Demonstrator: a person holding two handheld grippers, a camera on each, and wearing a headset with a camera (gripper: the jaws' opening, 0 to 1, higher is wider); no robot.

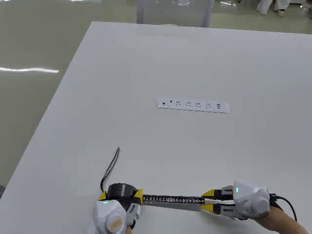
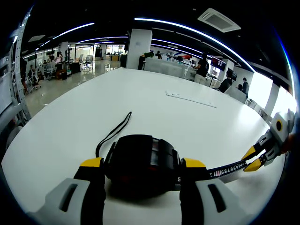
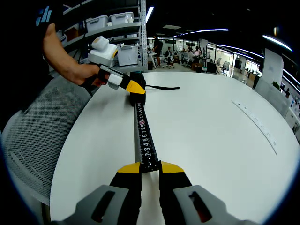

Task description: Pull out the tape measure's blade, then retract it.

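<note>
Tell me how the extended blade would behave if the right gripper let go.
The blade spans straight between the case and the right gripper, so it is probably stiff yet thin and springy. Released, it would likely snap back toward the case. The left gripper clamps the case, so that should stay put.

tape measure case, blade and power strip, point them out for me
tape measure case point(image 2: 140, 161), left gripper view, black body's top face
blade point(image 3: 143, 136), right gripper view, numbered middle stretch
power strip point(image 1: 192, 105), head view, middle of its top

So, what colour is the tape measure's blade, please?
The blade is black with white numerals, clearest in the right gripper view.
</note>
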